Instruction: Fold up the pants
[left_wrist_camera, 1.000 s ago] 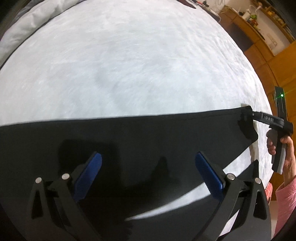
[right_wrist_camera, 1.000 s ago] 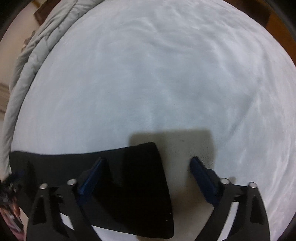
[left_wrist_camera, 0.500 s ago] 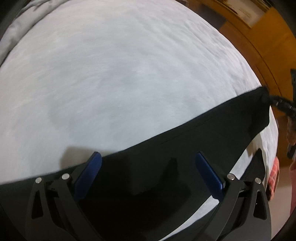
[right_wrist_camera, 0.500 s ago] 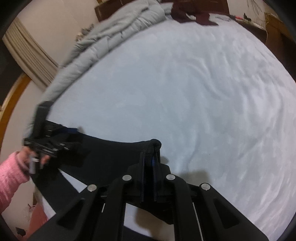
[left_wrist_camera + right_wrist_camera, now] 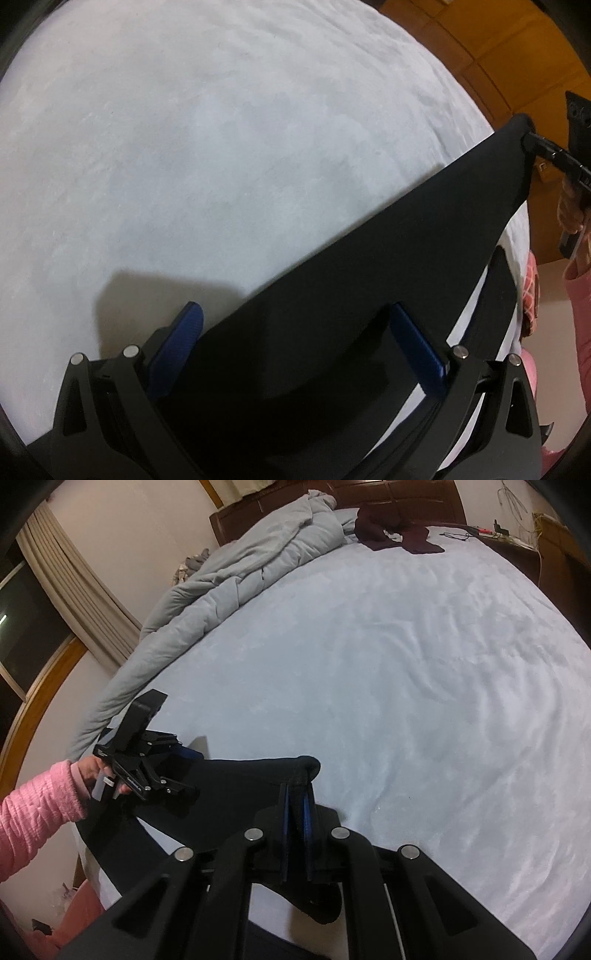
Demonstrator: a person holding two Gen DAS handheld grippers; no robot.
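The black pants (image 5: 369,295) lie on the pale blue bed, stretched from lower left to upper right in the left wrist view. My left gripper (image 5: 295,332) is open, its blue fingers on either side of the fabric near its lower end. My right gripper (image 5: 295,794) is shut on a corner of the pants (image 5: 240,794) and lifts it off the bed. In the left wrist view the right gripper (image 5: 532,142) pinches the far top corner. In the right wrist view the left gripper (image 5: 184,771) hovers over the pants at left.
A rumpled grey duvet (image 5: 229,576) lies along the bed's far left side. Dark red clothes (image 5: 395,531) lie near the wooden headboard. The bed sheet (image 5: 406,664) spreads wide ahead. A wooden wardrobe (image 5: 498,48) stands beyond the bed's right edge.
My right gripper has shut on the pants corner and raised it. The left gripper stayed open and turned, so the pants edge now runs diagonally.
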